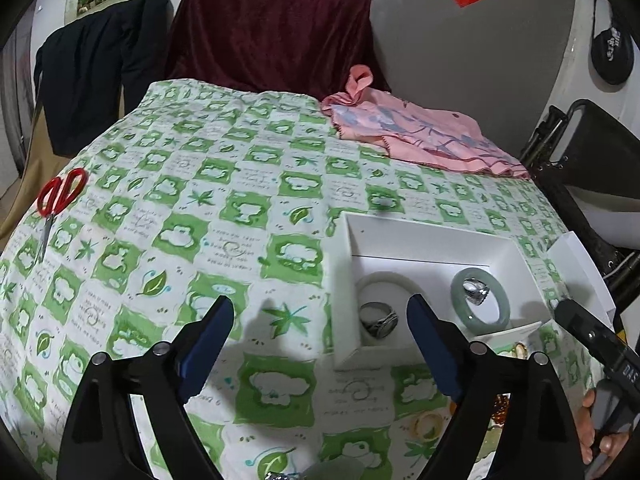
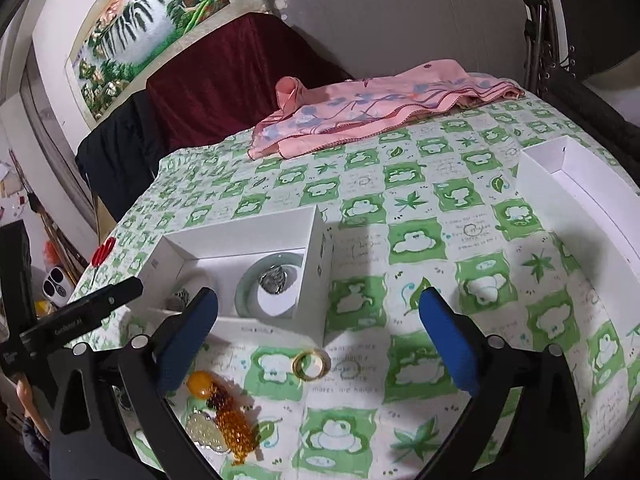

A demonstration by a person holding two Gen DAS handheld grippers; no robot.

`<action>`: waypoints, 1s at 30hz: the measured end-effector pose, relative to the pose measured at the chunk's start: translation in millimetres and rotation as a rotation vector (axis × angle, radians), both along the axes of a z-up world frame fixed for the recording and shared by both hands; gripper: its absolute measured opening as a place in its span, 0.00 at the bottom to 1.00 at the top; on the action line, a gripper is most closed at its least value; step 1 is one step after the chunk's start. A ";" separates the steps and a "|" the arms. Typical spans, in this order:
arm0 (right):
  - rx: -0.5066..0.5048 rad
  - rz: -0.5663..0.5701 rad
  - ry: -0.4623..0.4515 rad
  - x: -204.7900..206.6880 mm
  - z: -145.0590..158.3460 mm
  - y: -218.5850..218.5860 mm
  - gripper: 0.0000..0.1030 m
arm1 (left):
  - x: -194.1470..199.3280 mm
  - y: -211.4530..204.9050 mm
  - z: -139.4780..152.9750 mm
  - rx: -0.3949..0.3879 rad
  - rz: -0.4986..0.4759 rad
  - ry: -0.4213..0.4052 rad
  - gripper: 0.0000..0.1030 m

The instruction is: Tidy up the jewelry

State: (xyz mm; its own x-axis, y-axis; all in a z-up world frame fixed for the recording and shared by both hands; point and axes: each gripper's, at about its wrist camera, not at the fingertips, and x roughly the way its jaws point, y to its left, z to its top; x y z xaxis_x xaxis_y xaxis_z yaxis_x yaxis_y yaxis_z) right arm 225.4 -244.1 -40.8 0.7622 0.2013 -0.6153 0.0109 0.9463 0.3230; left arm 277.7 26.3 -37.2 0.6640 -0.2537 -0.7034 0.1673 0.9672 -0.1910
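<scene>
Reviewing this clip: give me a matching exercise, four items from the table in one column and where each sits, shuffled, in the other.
Items:
1. green bangle
2. gold ring
3. red-handled scissors
4. pink cloth

Places:
A. far edge of the table, bunched up
B. inside the white box, with a silver ring lying within its loop
C. on the tablecloth just in front of the white box
D. left edge of the table, away from the box

Pairs: 1-B, 2-C, 3-D, 4-A
</scene>
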 end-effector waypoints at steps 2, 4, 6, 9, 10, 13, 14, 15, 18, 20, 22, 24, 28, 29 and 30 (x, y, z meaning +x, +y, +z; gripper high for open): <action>0.002 0.001 0.001 -4.3 -0.5 0.2 0.93 | -2.6 4.8 -0.2 0.001 0.016 -0.001 0.85; 0.028 -0.001 0.008 -9.8 -2.4 -2.0 0.93 | -5.9 10.0 -0.1 0.000 0.033 0.000 0.86; 0.058 -0.005 0.016 -14.7 -4.5 -5.3 0.93 | -10.1 15.3 -0.5 -0.004 0.048 0.002 0.86; 0.101 -0.004 0.036 -21.7 -8.7 -7.9 0.93 | -17.7 22.6 -1.3 -0.006 0.065 0.005 0.87; 0.109 -0.004 0.042 -23.9 -10.0 -8.2 0.93 | -20.1 23.9 -1.7 -0.003 0.068 0.006 0.88; 0.117 0.001 0.050 -29.8 -11.9 -7.1 0.93 | -31.0 26.6 -4.3 0.013 0.072 0.010 0.88; 0.118 0.005 0.053 -32.2 -12.3 -5.9 0.93 | -35.1 26.9 -5.2 0.018 0.070 0.011 0.88; 0.117 0.007 0.053 -34.2 -12.7 -5.1 0.93 | -40.6 27.0 -5.7 0.023 0.064 0.011 0.88; 0.116 0.012 0.058 -39.6 -14.4 -3.2 0.93 | -56.8 25.8 -6.9 0.034 0.040 0.007 0.88; 0.124 0.010 0.065 -41.5 -16.1 -4.1 0.93 | -67.1 23.5 -9.4 0.048 0.017 0.005 0.88; 0.129 0.002 0.066 -41.9 -16.8 -6.3 0.93 | -77.8 20.5 -11.8 0.069 -0.004 0.004 0.88; 0.134 -0.005 0.065 -42.4 -16.9 -7.5 0.93 | -87.9 17.2 -14.0 0.090 -0.023 -0.003 0.89; 0.138 0.001 0.071 -42.0 -17.9 -8.3 0.93 | -99.7 11.1 -20.9 0.149 -0.052 0.004 0.92; 0.139 0.005 0.073 -41.8 -18.1 -7.7 0.93 | -100.2 10.6 -21.8 0.152 -0.056 0.008 0.92; 0.139 0.007 0.075 -41.7 -18.1 -7.4 0.93 | -100.2 9.8 -23.6 0.155 -0.063 0.017 0.92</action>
